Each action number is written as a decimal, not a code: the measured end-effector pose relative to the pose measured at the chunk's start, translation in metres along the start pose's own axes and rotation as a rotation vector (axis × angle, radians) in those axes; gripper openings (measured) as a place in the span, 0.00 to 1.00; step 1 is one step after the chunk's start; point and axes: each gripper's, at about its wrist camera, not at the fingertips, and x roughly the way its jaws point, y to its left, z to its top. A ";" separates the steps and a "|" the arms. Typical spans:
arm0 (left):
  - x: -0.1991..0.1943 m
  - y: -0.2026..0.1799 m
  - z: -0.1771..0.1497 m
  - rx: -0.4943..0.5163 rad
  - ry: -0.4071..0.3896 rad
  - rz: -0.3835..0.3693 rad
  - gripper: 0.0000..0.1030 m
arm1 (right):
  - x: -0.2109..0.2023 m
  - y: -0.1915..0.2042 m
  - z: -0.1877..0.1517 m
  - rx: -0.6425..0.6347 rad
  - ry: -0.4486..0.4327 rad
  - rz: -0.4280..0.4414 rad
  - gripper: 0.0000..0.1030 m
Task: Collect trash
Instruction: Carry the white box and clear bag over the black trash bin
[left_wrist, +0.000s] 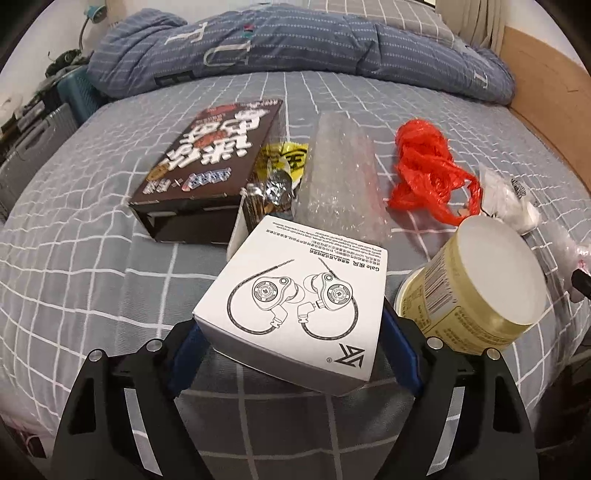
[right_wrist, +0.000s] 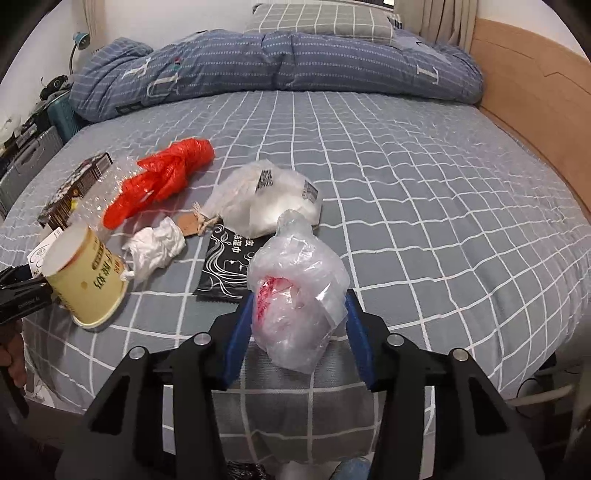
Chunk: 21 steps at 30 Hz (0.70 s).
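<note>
1. Where its blue pads press on both sides, the left gripper (left_wrist: 291, 328) pinches a white earphone box (left_wrist: 295, 306) – printed "Gale", with line-drawn earphones.
2. The right gripper (right_wrist: 301, 328) squeezes a crumpled clear bag (right_wrist: 299, 299) with red print.
3. Just right of the left claw lies a yellow cup (left_wrist: 476, 284) – barcode showing.
4. Beyond: bubble wrap (left_wrist: 340, 181), red bag (left_wrist: 424, 170), brown box (left_wrist: 210, 166) with large Chinese lettering.

A white earphone box (left_wrist: 295, 310), tilted, sits low centre (line drawing facing up). At its 3 o'clock a yellow paper cup (left_wrist: 476, 284) lies tipped; a crumpled red bag (left_wrist: 424, 170) at 1 o'clock.
</note>
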 end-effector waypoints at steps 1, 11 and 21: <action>-0.002 0.001 0.001 -0.004 -0.003 -0.001 0.78 | -0.002 0.001 0.000 -0.003 -0.003 -0.002 0.45; -0.034 0.009 0.002 -0.024 -0.040 -0.003 0.78 | -0.033 0.008 0.001 -0.011 -0.059 -0.007 0.45; -0.066 0.011 -0.014 -0.049 -0.078 -0.018 0.78 | -0.052 0.009 -0.020 0.036 -0.086 -0.005 0.45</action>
